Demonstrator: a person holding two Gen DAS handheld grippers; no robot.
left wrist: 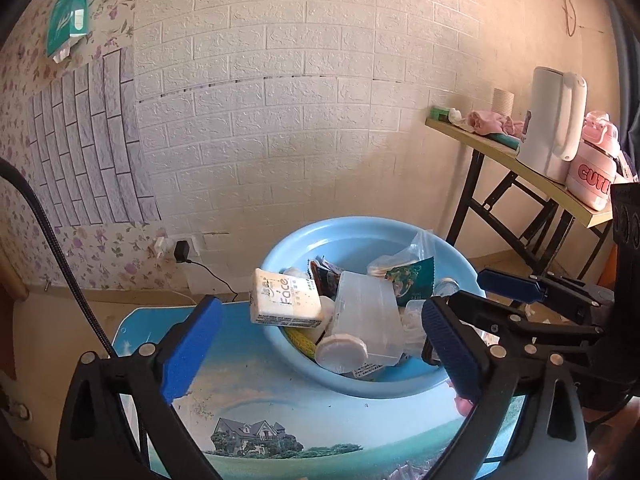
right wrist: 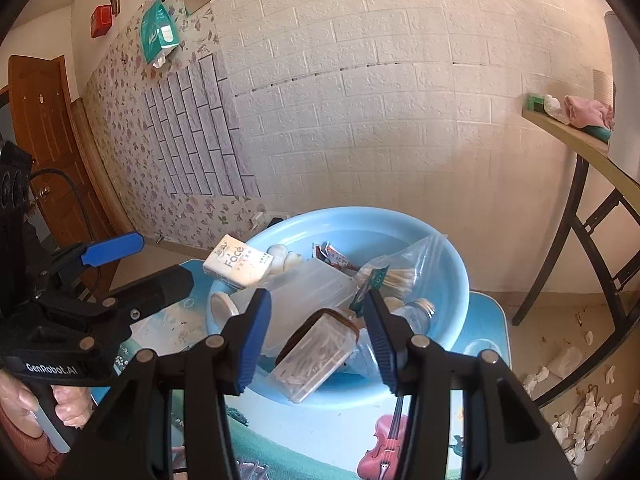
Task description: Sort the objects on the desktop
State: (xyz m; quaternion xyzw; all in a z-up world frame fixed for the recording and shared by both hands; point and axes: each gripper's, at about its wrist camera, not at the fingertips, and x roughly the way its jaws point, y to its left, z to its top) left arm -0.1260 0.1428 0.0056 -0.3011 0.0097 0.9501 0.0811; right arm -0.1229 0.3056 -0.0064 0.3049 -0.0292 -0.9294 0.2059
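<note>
A light blue basin stands on a small table with a printed landscape top. A white "Face" tissue pack rests tilted at the basin's left rim. My left gripper is wide open in front of the basin with nothing between its pads. My right gripper is open; a clear toothpick box with a brown lid lies between its pads, untouched, leaning on the near rim. A clear plastic container and a swab bag lie inside.
A folding side table at the right carries a white kettle, a pink bottle and a pink cloth. Crumpled paper litters the floor at the right. A charger is plugged in behind. A hand holds the left gripper.
</note>
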